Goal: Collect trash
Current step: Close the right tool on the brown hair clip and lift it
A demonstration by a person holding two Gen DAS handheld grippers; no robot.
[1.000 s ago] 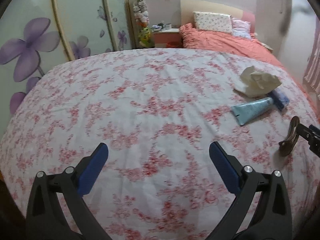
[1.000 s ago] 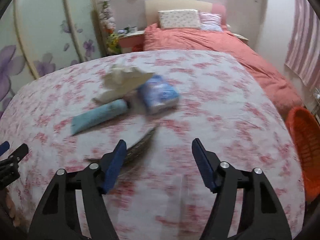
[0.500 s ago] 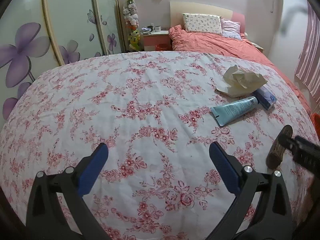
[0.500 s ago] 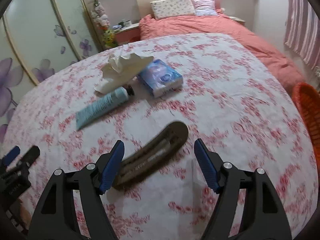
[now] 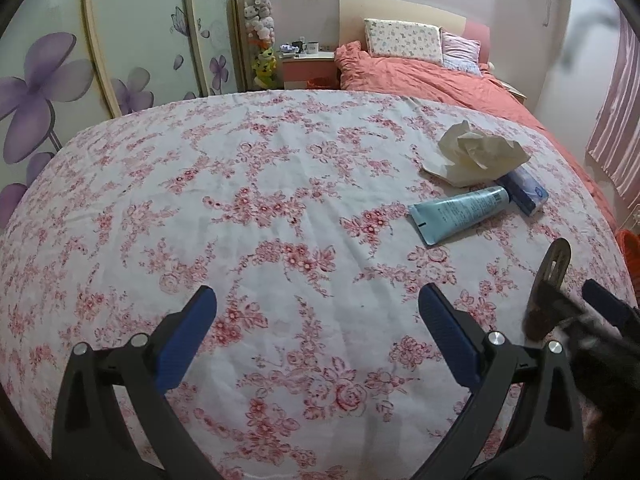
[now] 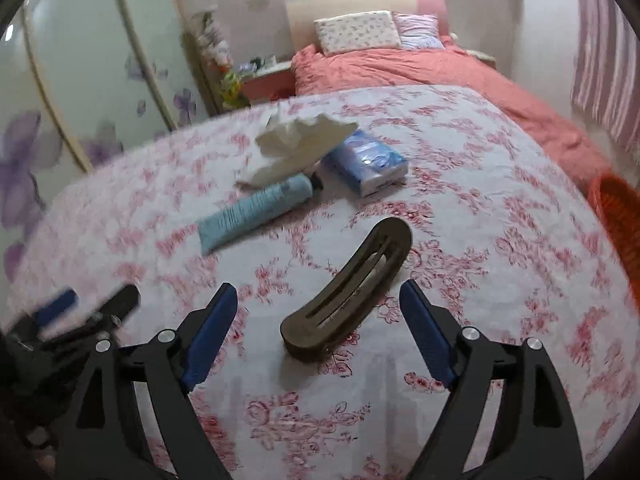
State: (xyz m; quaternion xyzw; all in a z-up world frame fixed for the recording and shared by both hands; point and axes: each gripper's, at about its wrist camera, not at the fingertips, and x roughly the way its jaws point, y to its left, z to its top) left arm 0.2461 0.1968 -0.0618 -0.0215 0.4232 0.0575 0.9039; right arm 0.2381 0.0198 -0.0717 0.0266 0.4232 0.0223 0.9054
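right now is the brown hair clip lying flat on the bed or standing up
Lying flat. In the right wrist view the brown hair clip rests lengthwise on the floral bedspread, slots facing up, between the opening jaws of the right gripper, untouched.

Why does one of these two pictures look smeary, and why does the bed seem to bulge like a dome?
Right wrist view: motion blur smears the blue tube, the crumpled tissue and the wardrobe, while the brown hair clip stays fairly crisp. Left wrist view: mostly sharp, only the other gripper at the right edge is blurred. Both: the fisheye lens bows the flowered sheet, with dark corners.
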